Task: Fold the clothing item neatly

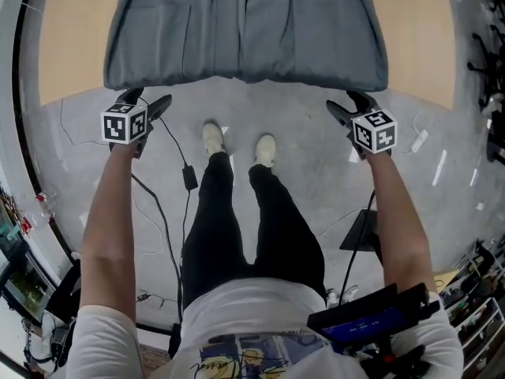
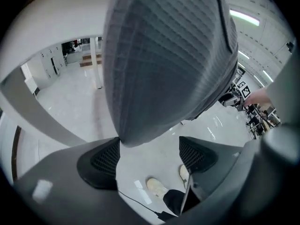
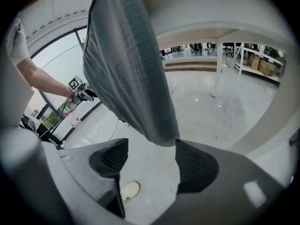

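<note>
Cloth: grey ribbed garment (image 1: 245,30), drapes over tan table (image 1: 71,38) edge.
L gripper (image 1: 147,99): jaws wide, hem btwn, unpinched.
R gripper (image 1: 349,105): jaws wide, hem btwn, unpinched.

We wear a white short-sleeved T-shirt (image 1: 252,310) with a blue and yellow print at six o'clock, black trousers (image 1: 229,219) and pale cream shoes (image 1: 213,138) toward twelve. A dark unit (image 1: 367,320) with a blue screen shows at five o'clock. The left gripper (image 1: 150,97) and right gripper (image 1: 345,101) are dark grey, with mesh-patterned fingers (image 2: 105,158). Each carries a white cube (image 1: 124,125) of black square markers. A black cable (image 1: 170,235) trails from the left one.
</note>
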### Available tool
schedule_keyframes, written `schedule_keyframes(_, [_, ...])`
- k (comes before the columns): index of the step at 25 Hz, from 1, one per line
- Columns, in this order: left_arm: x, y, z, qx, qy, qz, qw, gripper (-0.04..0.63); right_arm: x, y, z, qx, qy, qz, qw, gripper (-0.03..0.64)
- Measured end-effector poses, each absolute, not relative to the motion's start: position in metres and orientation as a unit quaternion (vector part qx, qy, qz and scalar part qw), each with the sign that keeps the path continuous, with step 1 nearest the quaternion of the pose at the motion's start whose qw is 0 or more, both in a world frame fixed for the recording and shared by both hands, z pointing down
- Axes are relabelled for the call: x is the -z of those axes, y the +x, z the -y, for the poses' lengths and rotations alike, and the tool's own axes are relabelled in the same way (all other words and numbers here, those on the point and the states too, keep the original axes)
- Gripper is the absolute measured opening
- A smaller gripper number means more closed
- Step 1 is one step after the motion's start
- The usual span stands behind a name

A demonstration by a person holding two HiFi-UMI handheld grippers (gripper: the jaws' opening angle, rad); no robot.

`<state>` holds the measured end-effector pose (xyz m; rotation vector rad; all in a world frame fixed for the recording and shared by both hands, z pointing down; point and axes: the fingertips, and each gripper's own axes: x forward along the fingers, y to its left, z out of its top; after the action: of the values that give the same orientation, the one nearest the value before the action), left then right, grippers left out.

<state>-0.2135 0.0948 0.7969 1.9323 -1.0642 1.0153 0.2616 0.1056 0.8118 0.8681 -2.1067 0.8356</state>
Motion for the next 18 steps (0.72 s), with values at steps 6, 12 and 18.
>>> schedule_keyframes(6, [-0.807,-0.209,-0.068,-0.394,0.765,0.392,0.324,0.443,-0.814,0.243,-0.080,-0.303,0.298,0.838,0.342,0.313])
schedule_keyframes(12, [-0.805,-0.206,-0.056,-0.393,0.770,0.388,0.319,0.447,-0.835,0.254,-0.065,-0.285,0.302,0.830,0.373,0.313])
schedule_keyframes(18, [-0.809,-0.205,-0.056,-0.384,0.773,0.385,0.326,0.486,-0.833,0.247,-0.065,-0.271,0.291,0.843,0.362,0.318])
